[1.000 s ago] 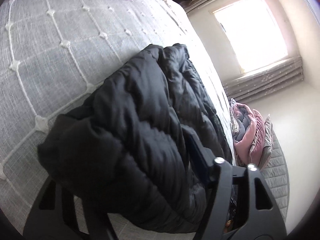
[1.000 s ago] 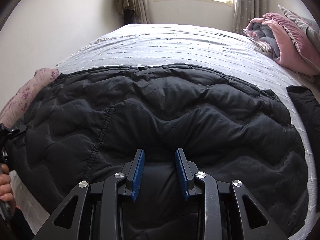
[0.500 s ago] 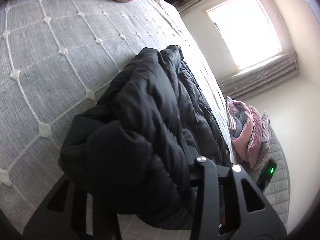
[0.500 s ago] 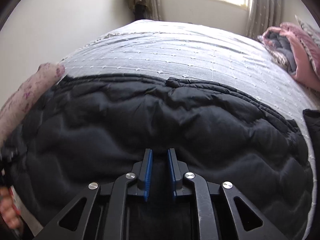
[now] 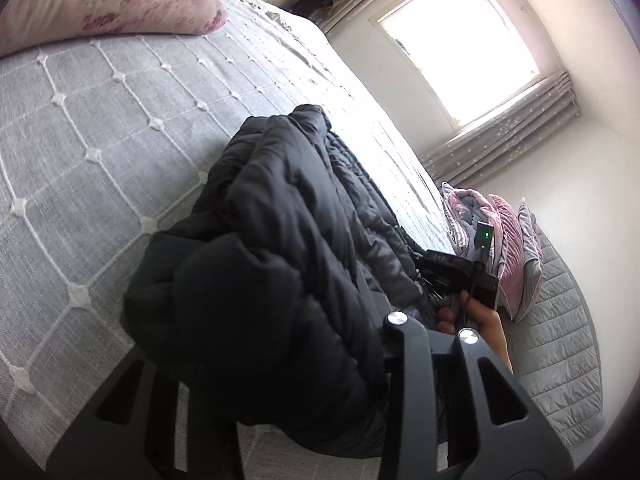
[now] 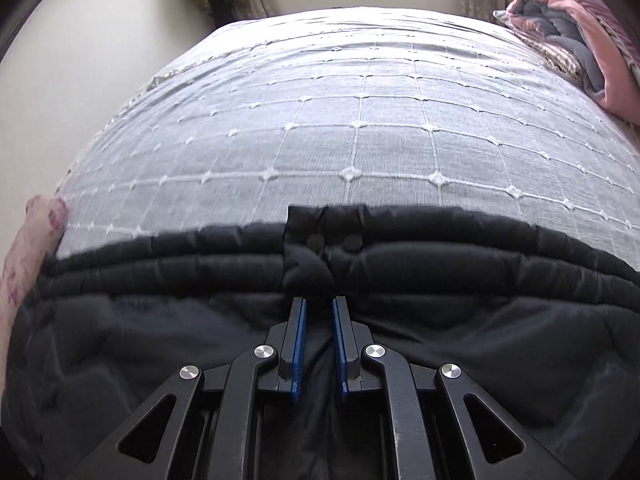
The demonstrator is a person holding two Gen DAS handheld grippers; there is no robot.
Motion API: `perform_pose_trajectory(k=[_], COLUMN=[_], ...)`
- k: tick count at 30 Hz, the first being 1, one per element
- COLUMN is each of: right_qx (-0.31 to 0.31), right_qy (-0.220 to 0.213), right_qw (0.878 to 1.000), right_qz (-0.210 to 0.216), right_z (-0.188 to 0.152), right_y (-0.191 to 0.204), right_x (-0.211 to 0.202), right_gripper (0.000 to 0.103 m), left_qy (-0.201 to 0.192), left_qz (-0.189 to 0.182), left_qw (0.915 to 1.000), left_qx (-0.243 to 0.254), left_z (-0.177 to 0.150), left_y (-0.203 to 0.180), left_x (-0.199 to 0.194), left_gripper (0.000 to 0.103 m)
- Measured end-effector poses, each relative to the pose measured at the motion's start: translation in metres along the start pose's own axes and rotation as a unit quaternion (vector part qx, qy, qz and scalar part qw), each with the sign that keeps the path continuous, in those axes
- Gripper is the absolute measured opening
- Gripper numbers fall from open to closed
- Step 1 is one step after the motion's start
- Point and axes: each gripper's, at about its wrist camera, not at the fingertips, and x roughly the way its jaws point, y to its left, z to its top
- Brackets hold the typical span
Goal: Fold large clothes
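A black quilted puffer jacket (image 5: 280, 240) lies bunched on the grey quilted bed (image 5: 80, 128). In the left wrist view its bulk drapes over my left gripper (image 5: 304, 336); the fingertips are buried in the fabric and seem clamped on it. In the right wrist view the jacket (image 6: 460, 320) spreads across the lower frame, its edge (image 6: 324, 236) with two snaps just ahead. My right gripper (image 6: 319, 308) is shut on a fold of the jacket, blue pads close together. The right gripper body and hand (image 5: 472, 292) show in the left view.
A floral pink pillow (image 5: 100, 0) lies at the bed's head, also at the left edge of the right view (image 6: 24, 264). A pile of pink and grey bedding (image 6: 580, 32) sits at the far right corner. A window (image 5: 460, 44) and curtains stand beyond.
The right gripper closed on the jacket and pulled it back, uncovering most of the bed ahead. The left gripper lifted and drew the jacket bulk along; the right hand came into its view.
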Motion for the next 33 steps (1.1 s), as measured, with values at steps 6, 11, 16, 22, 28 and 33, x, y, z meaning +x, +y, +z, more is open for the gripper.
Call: perform_pose_trajectory(k=[6, 11, 16, 22, 28, 33], right_qx=[0.005, -0.069, -0.122, -0.132, -0.123, -0.104], right_qy=[-0.058, -0.048, -0.038, -0.019, 0.001, 0.007], right_qw=[0.998, 0.996, 0.990, 0.990, 0.990, 0.992], right_qz=[0.026, 0.034, 0.054, 0.042, 0.063, 0.077], right_z=[-0.012, -0.084, -0.142, -0.152, -0.144, -0.135], right_y=[-0.006, -0.012, 0.004, 0.011, 0.006, -0.004], right_x=[-0.063, -0.114, -0.127, -0.105, -0.099, -0.085], right_gripper=[0.016, 0.016, 0.016, 0.015, 0.015, 0.015], left_qy=[-0.019, -0.046, -0.075, -0.107, -0.133, -0.132], left_qz=[-0.005, -0.007, -0.005, -0.020, -0.029, -0.062], left_qw=[0.9996, 0.9980, 0.9944, 0.9877, 0.9752, 0.9682], left_qx=[0.018, 0.043, 0.074, 0.112, 0.174, 0.203], left_z=[0.004, 0.001, -0.001, -0.008, -0.017, -0.025], left_y=[-0.011, -0.026, -0.046, -0.078, -0.111, -0.141], left_x=[-0.004, -0.008, -0.013, -0.022, -0.025, -0.025], left_gripper=[0.037, 0.033, 0.030, 0.027, 0.027, 0.027])
